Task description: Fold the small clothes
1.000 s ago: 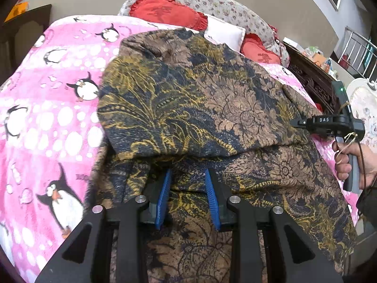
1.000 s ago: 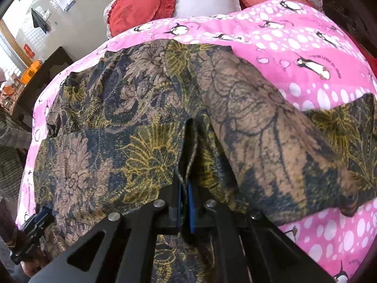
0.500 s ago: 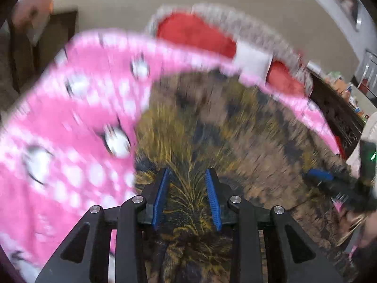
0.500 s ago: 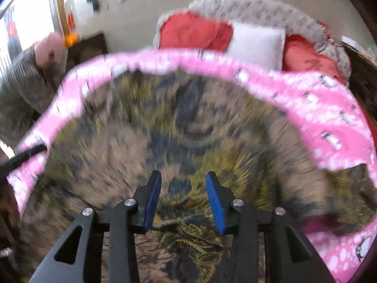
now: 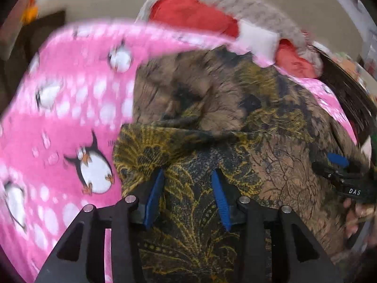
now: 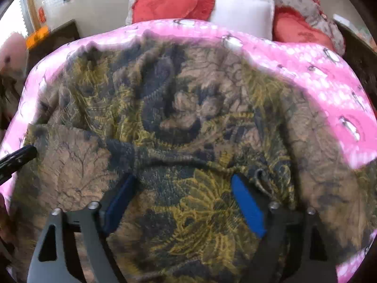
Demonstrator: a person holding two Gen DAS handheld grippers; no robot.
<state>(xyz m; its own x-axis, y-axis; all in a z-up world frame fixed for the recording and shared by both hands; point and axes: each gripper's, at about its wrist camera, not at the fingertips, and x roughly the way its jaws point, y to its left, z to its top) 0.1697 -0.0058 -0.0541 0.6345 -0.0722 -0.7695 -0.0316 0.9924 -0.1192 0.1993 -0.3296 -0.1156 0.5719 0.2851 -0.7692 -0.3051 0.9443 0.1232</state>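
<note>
A brown, navy and yellow patterned garment [image 5: 223, 108] lies spread on a pink penguin-print bed cover [image 5: 70, 108], with a folded edge across its near part. It fills the right wrist view [image 6: 188, 122]. My left gripper [image 5: 188, 176] is open and empty over the garment's near left corner. My right gripper [image 6: 183, 184] is open wide and empty above the garment's near edge. The right gripper also shows at the right edge of the left wrist view [image 5: 341, 174]. A left gripper fingertip [image 6: 21, 155] pokes in at the left of the right wrist view.
Red [image 6: 169, 2] and white [image 6: 242, 11] pillows lie at the head of the bed. Dark wooden furniture [image 5: 348, 94] stands along the right side and a dark cabinet [image 6: 54, 40] at the left. The pink cover [image 6: 329, 82] runs around the garment.
My right gripper has let go of the garment fold and opened wide. Both grippers have pulled back toward the near edge. The garment now lies flatter, with a fold across it.
</note>
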